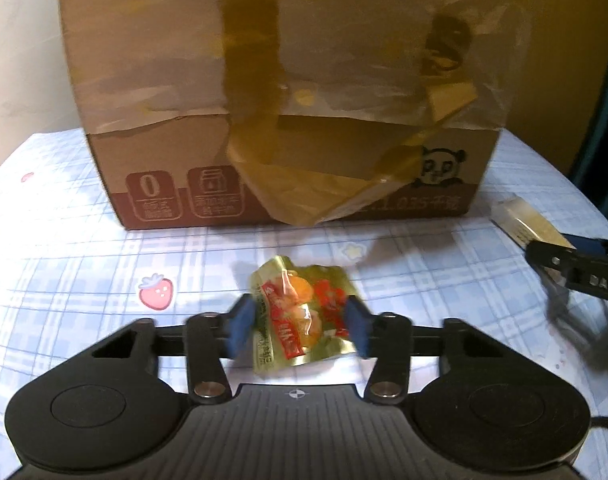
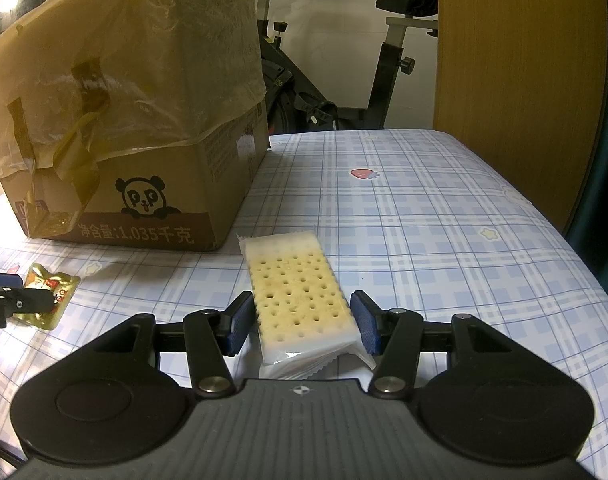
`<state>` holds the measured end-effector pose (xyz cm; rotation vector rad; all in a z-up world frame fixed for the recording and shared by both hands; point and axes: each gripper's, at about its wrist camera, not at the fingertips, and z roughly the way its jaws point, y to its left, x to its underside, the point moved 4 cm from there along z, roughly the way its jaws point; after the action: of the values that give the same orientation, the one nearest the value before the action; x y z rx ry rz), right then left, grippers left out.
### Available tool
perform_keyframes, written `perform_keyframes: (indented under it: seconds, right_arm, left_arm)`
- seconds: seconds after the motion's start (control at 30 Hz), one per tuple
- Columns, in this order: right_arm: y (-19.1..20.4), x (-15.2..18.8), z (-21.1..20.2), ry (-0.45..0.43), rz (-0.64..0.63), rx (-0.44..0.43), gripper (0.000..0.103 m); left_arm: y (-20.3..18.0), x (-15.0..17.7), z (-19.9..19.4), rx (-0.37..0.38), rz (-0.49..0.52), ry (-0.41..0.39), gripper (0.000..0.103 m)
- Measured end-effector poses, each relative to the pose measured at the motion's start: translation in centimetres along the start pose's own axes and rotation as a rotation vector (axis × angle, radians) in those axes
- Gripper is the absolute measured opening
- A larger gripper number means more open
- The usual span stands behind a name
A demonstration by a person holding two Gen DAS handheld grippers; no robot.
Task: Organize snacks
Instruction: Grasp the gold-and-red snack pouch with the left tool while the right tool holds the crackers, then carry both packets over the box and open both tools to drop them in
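1. The left gripper (image 1: 300,330) has its blue pads pressed against both sides of a gold snack packet (image 1: 302,316), clamped on it low over the plaid tablecloth (image 1: 84,264). The packet is crumpled foil with a red band and orange pieces showing through a clear window; its red printing is too creased and blurred to read.
2. The right gripper (image 2: 302,322) holds a white-wrapped cracker pack (image 2: 300,300) between its pads, which meet the wrapper's two long sides. The cracker inside is pale yellow with rows of small holes; the pack's near end is cut off behind the gripper body.
3. In the left wrist view the right gripper shows only as a smeared black shape at the right edge, with the letters "DAS" on it, and the cracker pack beyond it is blurred.
4. In the right wrist view one left fingertip (image 2: 16,300) covers part of the gold packet at the far left.
5. Behind both snacks stands a cardboard box (image 2: 152,184), draped in loose brown tape and clear film. It bears a panda face, "净含量:1.035千克", and a "0" icon beside a milk-carton icon; the smaller characters under these are unreadable.
6. Farthest back, an exercise bike (image 2: 343,80) and a wooden panel (image 2: 515,80) stand past the table.
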<state>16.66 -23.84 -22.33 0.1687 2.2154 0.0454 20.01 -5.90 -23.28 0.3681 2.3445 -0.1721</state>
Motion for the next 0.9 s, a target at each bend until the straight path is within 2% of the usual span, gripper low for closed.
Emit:
perform_keyframes:
  seconds: [0.03,0.4,0.5,0.9]
  right_arm:
    - [0.0,0.0,0.0,0.0,-0.001,0.0,0.056]
    - [-0.2,-0.1,0.0,0.005,0.012,-0.015,0.056]
    - [-0.3,-0.2,-0.3,0.012,0.028,-0.07,0.055]
    - [-0.4,-3.2,-5.5,-0.094,0.037,-0.105,0.051]
  left_arm:
    - [-0.1,0.0,-0.2,0.008,0.007,-0.002,0.031]
    - [-0.1,-0.9,-1.9,0.033,0.015,-0.049,0.018]
    - [0.4,-1.4,-3.0,0.046,0.016,-0.082,0.018]
    - [2.0,-3.6,-8.6,0.111,-0.013,-0.243,0.018]
